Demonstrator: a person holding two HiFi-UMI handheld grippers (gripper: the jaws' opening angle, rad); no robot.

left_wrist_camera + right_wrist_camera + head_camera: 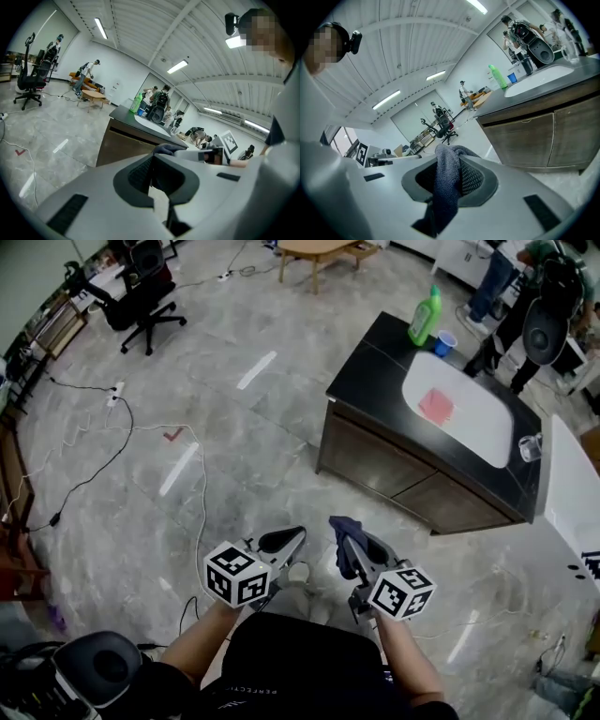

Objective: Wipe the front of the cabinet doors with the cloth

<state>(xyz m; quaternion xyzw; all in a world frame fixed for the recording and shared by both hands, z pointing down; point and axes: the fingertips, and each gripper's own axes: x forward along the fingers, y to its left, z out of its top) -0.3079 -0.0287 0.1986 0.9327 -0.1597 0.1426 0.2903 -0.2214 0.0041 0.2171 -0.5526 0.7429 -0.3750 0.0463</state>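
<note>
We see the cloth, a dark blue-grey terry rag, pinched between the jaws of the right gripper. It bunches over the jaw tips and trails back between them, so its long axis runs with the jaws. In the head view it points ahead toward the brown cabinet doors, well apart from them, with grey floor between. The left gripper sits just beside, jaws pressed together on nothing. On the black table above the doors, a green bottle and a blue cup stand beside a white basin.
</note>
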